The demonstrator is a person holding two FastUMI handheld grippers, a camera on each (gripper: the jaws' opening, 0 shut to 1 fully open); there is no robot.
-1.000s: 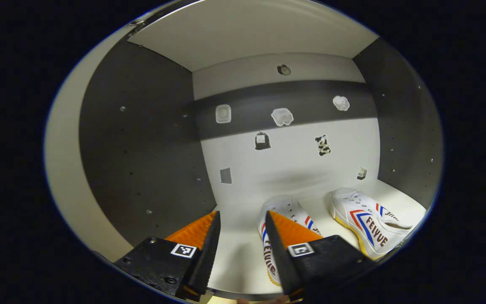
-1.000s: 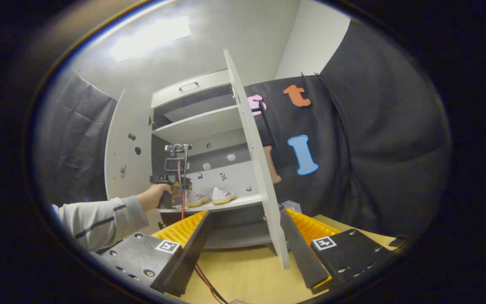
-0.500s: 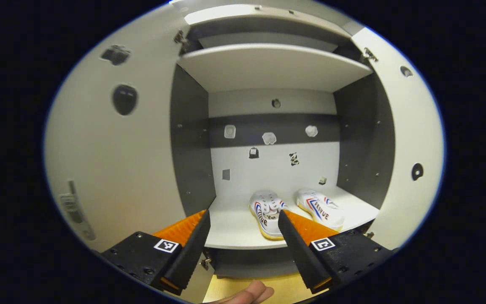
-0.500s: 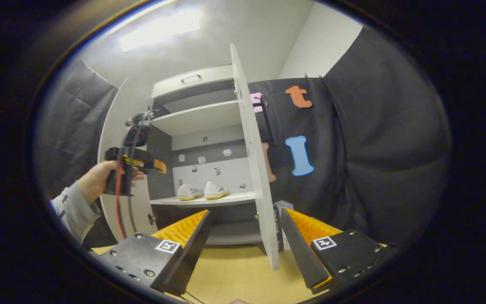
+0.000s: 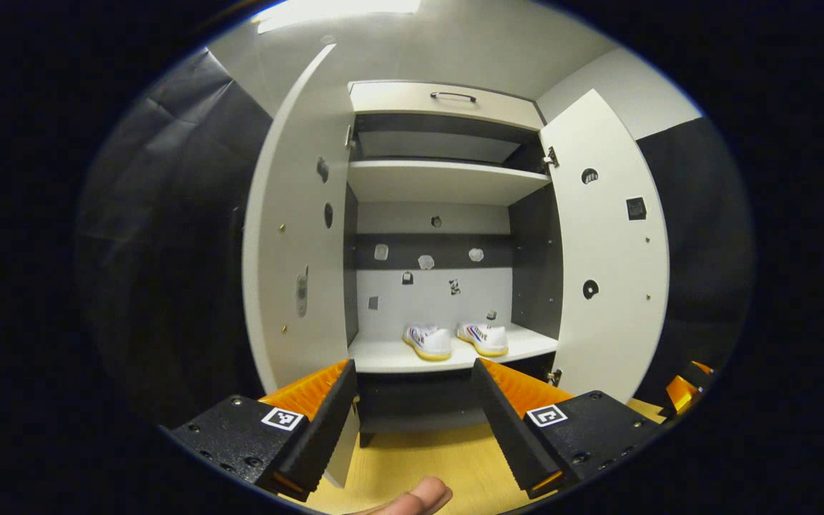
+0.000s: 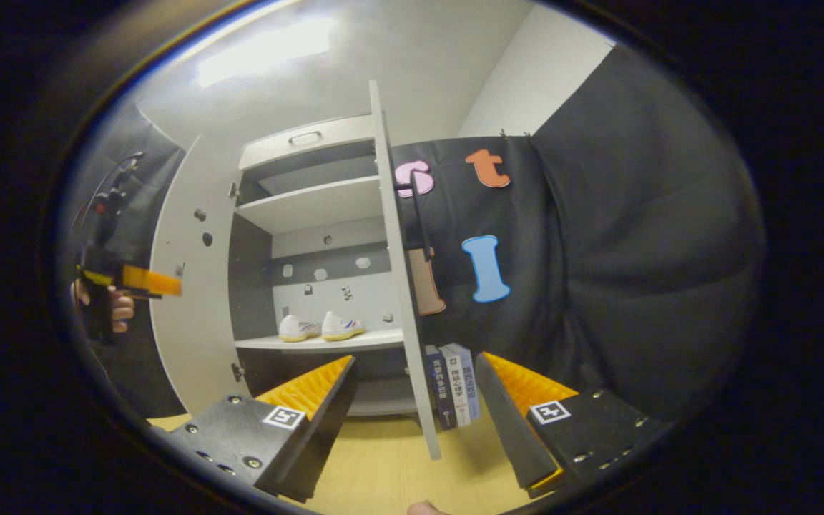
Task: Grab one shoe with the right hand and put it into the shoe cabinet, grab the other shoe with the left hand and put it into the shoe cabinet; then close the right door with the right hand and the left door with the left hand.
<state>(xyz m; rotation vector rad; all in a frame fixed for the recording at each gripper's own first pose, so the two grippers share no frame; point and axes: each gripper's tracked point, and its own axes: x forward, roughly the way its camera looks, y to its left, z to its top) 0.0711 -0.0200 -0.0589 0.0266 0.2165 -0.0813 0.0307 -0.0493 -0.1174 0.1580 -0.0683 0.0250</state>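
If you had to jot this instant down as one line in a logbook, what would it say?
shoes: both on cabinet shelf | left door: open | right door: open | left tongs: open, empty | right tongs: open, empty

Beyond the spread fingers of the right gripper (image 6: 412, 422), 2 shoes (image 6: 320, 327) sit side by side on the shoe cabinet (image 6: 312, 207) shelf; right door (image 6: 401, 286) edge-on between the fingers.
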